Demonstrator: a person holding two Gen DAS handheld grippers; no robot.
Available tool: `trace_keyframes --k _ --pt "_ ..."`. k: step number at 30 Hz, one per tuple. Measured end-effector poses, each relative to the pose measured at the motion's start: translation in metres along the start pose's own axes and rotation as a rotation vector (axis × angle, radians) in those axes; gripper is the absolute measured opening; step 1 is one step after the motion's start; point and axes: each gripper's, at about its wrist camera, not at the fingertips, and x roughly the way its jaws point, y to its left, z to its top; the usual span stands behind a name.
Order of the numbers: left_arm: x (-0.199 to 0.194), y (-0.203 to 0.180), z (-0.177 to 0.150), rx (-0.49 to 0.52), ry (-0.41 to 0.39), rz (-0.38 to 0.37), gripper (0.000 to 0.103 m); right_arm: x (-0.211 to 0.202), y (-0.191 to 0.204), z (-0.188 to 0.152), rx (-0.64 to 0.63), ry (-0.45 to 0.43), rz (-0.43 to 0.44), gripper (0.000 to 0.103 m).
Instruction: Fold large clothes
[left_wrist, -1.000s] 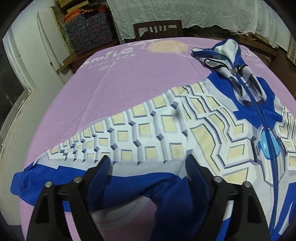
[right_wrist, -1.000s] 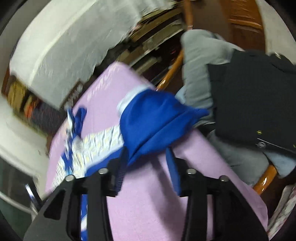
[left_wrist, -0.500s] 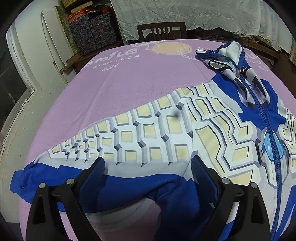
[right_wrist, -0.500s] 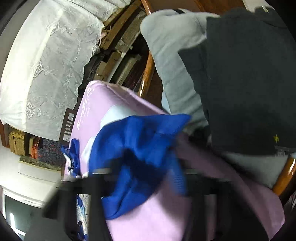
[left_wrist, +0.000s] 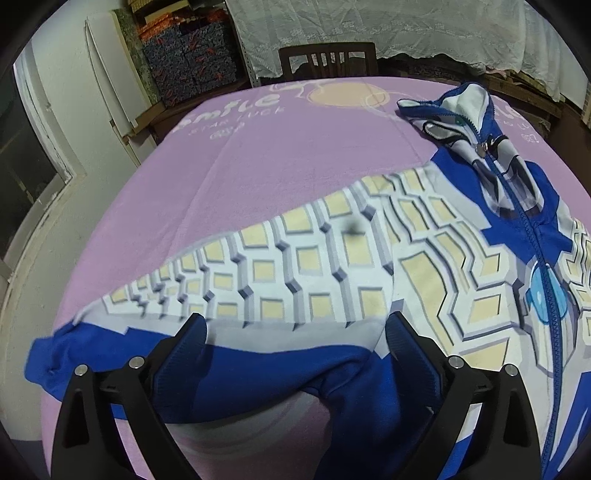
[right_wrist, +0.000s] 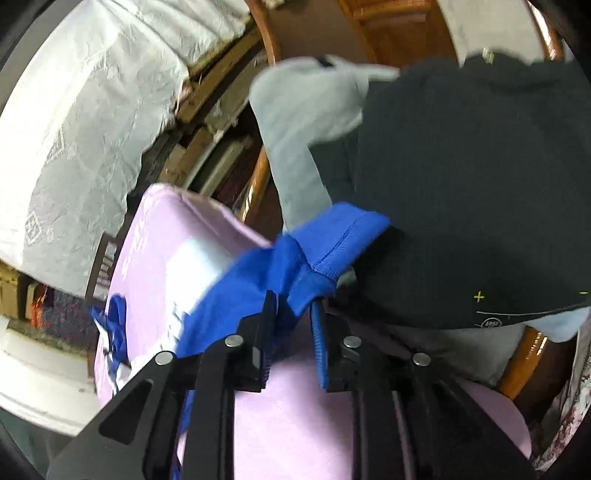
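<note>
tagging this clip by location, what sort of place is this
Most likely a home dining or storage room: a table under a pink printed cloth, a wooden chair behind it, stacked patterned boxes, and lace sheets draped over furniture.

The blue, white and cream zip-up hooded jacket (left_wrist: 332, 266) is a soft, matt knit cloth with a smooth printed face; its blue zipper (left_wrist: 546, 280) has fine plastic-looking teeth and a small shiny metal pull. In the right wrist view its blue cuff (right_wrist: 332, 243) shows a ribbed, stitched hem. The pink printed table cover (left_wrist: 258, 155) is a matt, slightly fuzzy fabric. The black gripper fingers (left_wrist: 177, 362) look like matt moulded plastic with bright metal pins, and the pads are ridged. The dark slatted chair back (left_wrist: 327, 59) is wood. The white lace curtain (left_wrist: 369, 26) is thin, openwork cloth. The orange-brown curved chair frame (right_wrist: 524, 354) is glossy varnished wood, and the charcoal and pale grey garments (right_wrist: 461, 184) draped over it look matt and soft.
</note>
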Motion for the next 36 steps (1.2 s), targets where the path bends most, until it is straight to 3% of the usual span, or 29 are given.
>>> trace_keyframes --k 2,5,7,9,10,12,14,15,17,18,22,25,28,34,36 --pt "-0.006 -0.002 0.007 0.022 -0.023 0.006 0.099 -0.008 0.039 -0.007 -0.136 -0.068 -0.010 0.020" --pt "-0.015 -0.006 0.019 0.066 -0.068 0.044 0.099 -0.007 0.072 -0.009 -0.231 -0.082 0.008 0.020" --pt "-0.014 -0.002 0.022 0.077 -0.083 0.060 0.099 -0.003 0.053 0.004 -0.151 -0.113 -0.056 0.020" --pt "-0.005 0.008 0.021 0.063 -0.058 0.081 0.099 -0.002 0.008 0.012 0.027 -0.108 -0.113 0.023" --pt "0.001 0.014 0.020 0.051 -0.039 0.073 0.099 -0.006 -0.016 0.014 0.118 -0.110 -0.119 0.023" --pt "0.009 0.023 0.022 0.033 -0.015 0.055 0.099 -0.014 -0.025 0.012 0.131 -0.123 -0.057 0.023" --pt "0.014 0.027 0.031 0.008 0.000 0.020 0.098 -0.010 0.002 0.008 0.017 -0.066 0.052 0.023" --pt "0.014 0.027 0.036 -0.003 0.001 -0.003 0.098 0.000 0.029 0.001 -0.076 0.003 0.150 0.025" --pt "0.013 0.019 0.046 0.000 -0.006 -0.058 0.098 0.030 0.100 -0.027 -0.305 0.195 0.323 0.049" --pt "0.013 0.012 0.051 0.018 -0.011 -0.074 0.098 0.043 0.133 -0.044 -0.408 0.260 0.362 0.051" --pt "0.021 -0.017 0.064 0.086 -0.017 -0.063 0.098 0.092 0.235 -0.102 -0.723 0.347 0.364 0.051" --pt "0.028 -0.030 0.073 0.116 -0.032 -0.056 0.098 0.134 0.275 -0.127 -0.851 0.369 0.333 0.042" --pt "0.039 -0.038 0.086 0.136 -0.030 -0.089 0.098 0.169 0.284 -0.126 -0.891 0.417 0.317 0.041" --pt "0.062 -0.058 0.106 0.233 -0.030 -0.163 0.098 0.166 0.286 -0.140 -1.052 0.408 0.306 0.042" --pt "0.069 -0.065 0.109 0.256 -0.021 -0.186 0.098 0.162 0.291 -0.150 -1.109 0.371 0.266 0.029"
